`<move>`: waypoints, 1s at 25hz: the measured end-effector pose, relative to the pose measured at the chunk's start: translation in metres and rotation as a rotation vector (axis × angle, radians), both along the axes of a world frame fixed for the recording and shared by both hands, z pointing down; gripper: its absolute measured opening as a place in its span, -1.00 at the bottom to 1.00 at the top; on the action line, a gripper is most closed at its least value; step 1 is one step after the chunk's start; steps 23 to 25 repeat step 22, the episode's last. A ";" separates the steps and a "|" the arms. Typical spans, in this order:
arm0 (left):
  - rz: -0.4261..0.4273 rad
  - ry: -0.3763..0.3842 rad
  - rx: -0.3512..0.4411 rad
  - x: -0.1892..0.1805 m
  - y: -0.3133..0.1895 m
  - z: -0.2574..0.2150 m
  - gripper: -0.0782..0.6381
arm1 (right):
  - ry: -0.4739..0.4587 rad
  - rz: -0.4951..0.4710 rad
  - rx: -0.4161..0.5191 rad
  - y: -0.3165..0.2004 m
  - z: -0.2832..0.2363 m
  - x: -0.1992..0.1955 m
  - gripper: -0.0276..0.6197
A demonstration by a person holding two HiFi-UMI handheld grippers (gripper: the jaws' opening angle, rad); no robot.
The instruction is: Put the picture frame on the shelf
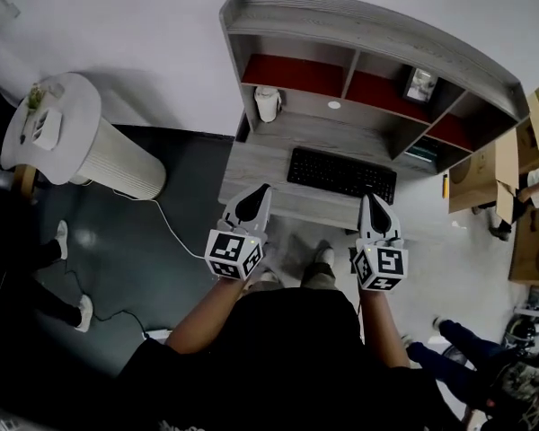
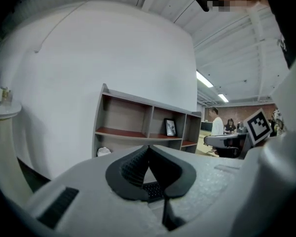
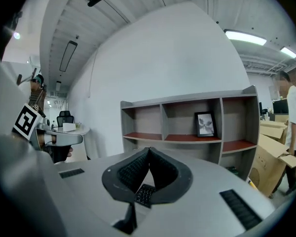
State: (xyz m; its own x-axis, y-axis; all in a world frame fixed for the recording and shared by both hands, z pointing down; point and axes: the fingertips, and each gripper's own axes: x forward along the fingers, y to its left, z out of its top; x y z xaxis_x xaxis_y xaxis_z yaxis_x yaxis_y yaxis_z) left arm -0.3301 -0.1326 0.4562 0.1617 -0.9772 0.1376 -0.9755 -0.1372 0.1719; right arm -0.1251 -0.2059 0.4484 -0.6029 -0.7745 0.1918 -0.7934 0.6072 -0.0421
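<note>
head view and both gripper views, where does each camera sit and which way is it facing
Head view: on the person's head, looking steeply down at keyboard and shelf; both forearms, left tool, right tool show.
Left gripper view: on the left tool, looking along its shut jaws toward the shelf, seen at an angle.
Right gripper view: on the right tool, looking along its shut jaws at the shelf front.
Shared: all three show the picture frame in the shelf.
</note>
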 end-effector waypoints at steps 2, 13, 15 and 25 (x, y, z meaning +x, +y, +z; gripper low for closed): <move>-0.005 0.010 0.001 -0.006 0.007 0.001 -0.73 | 0.010 0.000 -0.004 0.008 0.003 -0.005 -0.88; 0.003 0.048 0.037 -0.019 0.024 0.004 -0.73 | 0.043 0.054 0.037 0.037 -0.004 -0.013 -0.88; 0.018 0.036 0.042 -0.020 0.024 0.003 -0.73 | 0.055 0.077 0.042 0.041 -0.006 -0.010 -0.88; 0.054 0.027 0.055 -0.018 0.026 0.003 -0.73 | 0.064 0.107 0.051 0.056 -0.008 -0.008 -0.88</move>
